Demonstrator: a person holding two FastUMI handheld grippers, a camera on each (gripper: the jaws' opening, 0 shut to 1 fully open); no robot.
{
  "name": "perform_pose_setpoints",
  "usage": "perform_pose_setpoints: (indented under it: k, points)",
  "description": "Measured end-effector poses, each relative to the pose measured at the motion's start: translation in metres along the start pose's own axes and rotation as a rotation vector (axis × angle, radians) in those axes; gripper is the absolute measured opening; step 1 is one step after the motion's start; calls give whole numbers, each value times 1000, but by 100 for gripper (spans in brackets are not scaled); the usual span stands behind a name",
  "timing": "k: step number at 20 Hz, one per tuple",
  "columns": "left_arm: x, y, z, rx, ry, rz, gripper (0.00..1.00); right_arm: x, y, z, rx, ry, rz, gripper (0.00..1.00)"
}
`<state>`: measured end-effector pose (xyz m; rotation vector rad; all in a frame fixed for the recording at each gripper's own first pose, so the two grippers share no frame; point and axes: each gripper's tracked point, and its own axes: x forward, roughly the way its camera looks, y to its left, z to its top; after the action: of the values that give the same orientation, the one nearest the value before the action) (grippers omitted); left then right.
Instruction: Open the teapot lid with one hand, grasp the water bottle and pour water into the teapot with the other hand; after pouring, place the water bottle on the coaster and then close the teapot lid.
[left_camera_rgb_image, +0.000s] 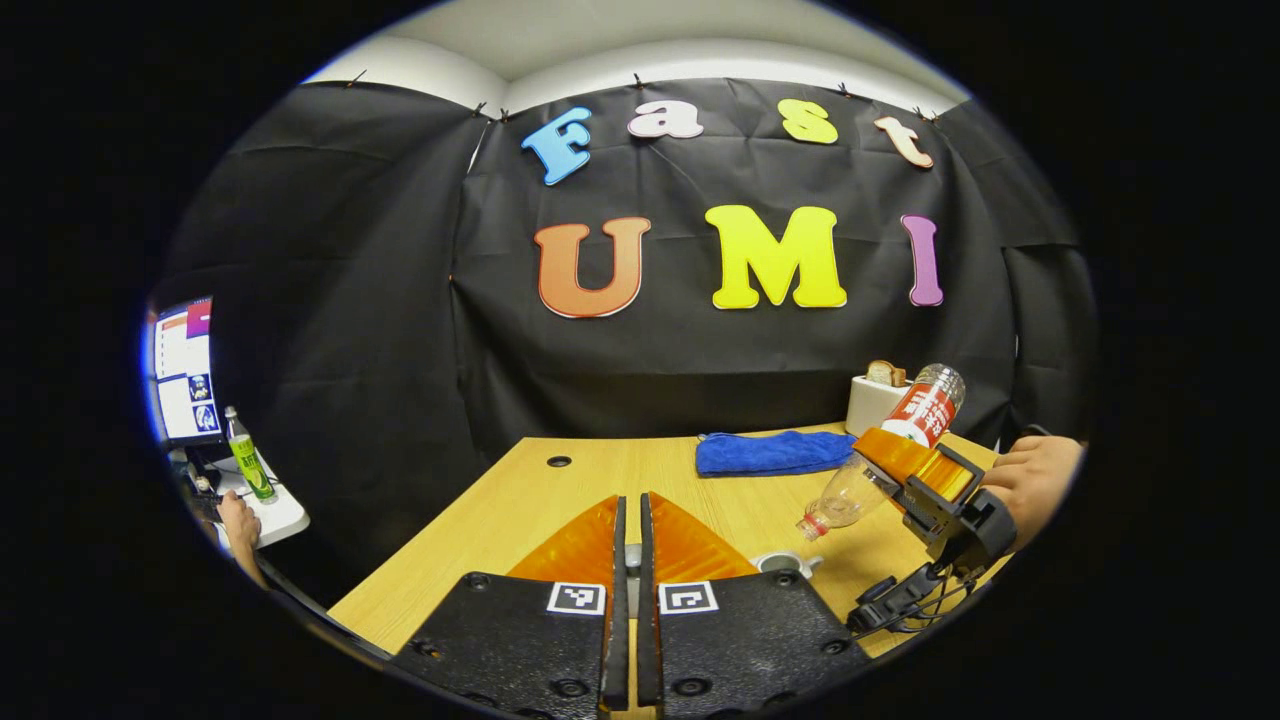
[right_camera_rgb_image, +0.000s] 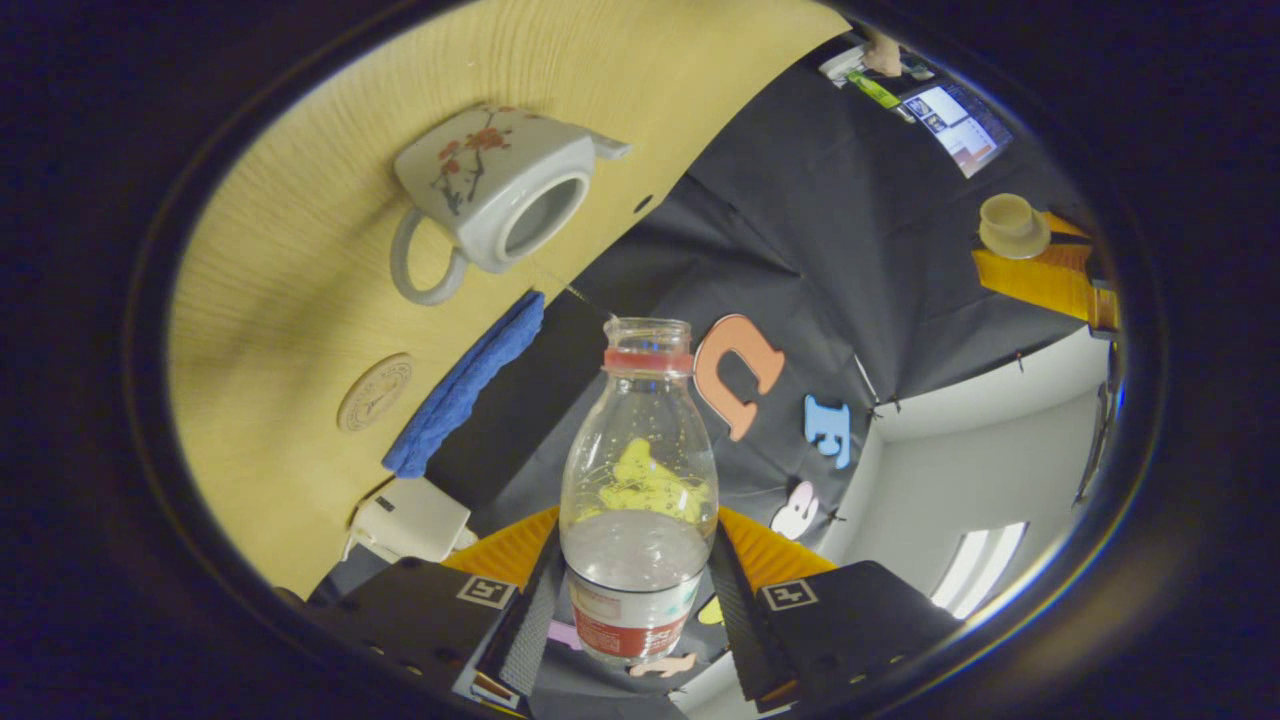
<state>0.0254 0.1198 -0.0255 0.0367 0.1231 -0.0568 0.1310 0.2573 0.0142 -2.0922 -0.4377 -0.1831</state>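
The right gripper (right_camera_rgb_image: 640, 610) has its two fingers pressed on the sides of the water bottle (right_camera_rgb_image: 640, 480), low on its body by the label. The bottle is tipped over, with its open mouth pointing down toward the teapot (right_camera_rgb_image: 500, 195) on the table (right_camera_rgb_image: 290, 300). The bottle is thin, clear plastic. It is light, with only some water inside, and it can squash if squeezed hard. The round sides are smooth, so it could slip. Holding it around the middle looks best.

The teapot looks like hard china, so it could break. Its top is open. The lid (right_camera_rgb_image: 1012, 224) is up in the air on the left gripper, far from the pot. In the left gripper view, the left gripper (left_camera_rgb_image: 627, 560) has its fingers almost together, and the lid between them is mostly hidden, so I cannot tell how tightly it is held. The pot (left_camera_rgb_image: 790, 563) just peeks out past the fingers there.

The round coaster (right_camera_rgb_image: 375, 392) lies flat beside a blue cloth (right_camera_rgb_image: 465, 385). I cannot see if water is coming out.
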Motion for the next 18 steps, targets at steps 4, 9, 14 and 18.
perform_pose_setpoints:
  k: [4,9,14,18]
  points:
    - [0,0,0,-2,-1,2,6,0,-10,-2,-14,-9,-25,74]
    - [2,3,-3,1,8,13,6,0,-14,3,-19,-18,-40,75]
    - [4,4,-7,9,17,17,6,6,14,3,110,-11,7,76]
    - [7,6,-9,12,27,24,6,7,38,-3,312,5,71,74]
